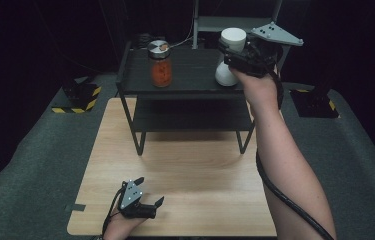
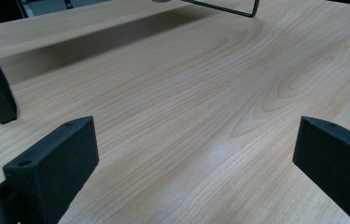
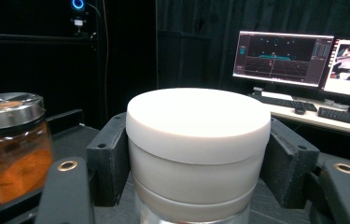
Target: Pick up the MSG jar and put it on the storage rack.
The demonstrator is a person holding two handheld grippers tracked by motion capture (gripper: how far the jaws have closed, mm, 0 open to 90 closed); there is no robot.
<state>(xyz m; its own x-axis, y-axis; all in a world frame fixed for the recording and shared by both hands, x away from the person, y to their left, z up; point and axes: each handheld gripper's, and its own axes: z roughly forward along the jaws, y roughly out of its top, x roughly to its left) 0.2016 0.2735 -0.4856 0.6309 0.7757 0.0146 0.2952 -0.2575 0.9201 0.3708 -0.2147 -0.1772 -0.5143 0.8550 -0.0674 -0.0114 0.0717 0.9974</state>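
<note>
My left gripper (image 1: 147, 197) rests spread wide on the wooden table (image 1: 190, 165), grasping nothing. On the black shelf (image 1: 185, 70) I count two containers: one orange-filled glass jar (image 1: 160, 64) at left, one white bottle (image 1: 230, 56) at right, clamped by my right gripper (image 3: 196, 158).

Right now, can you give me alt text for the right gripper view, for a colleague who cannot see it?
The right gripper has its black fingers closed against both sides of a white lidded container standing on a black shelf. At left stands a glass jar with a metal lid and orange contents. Lit monitors and keyboards sit on a desk behind.
</note>
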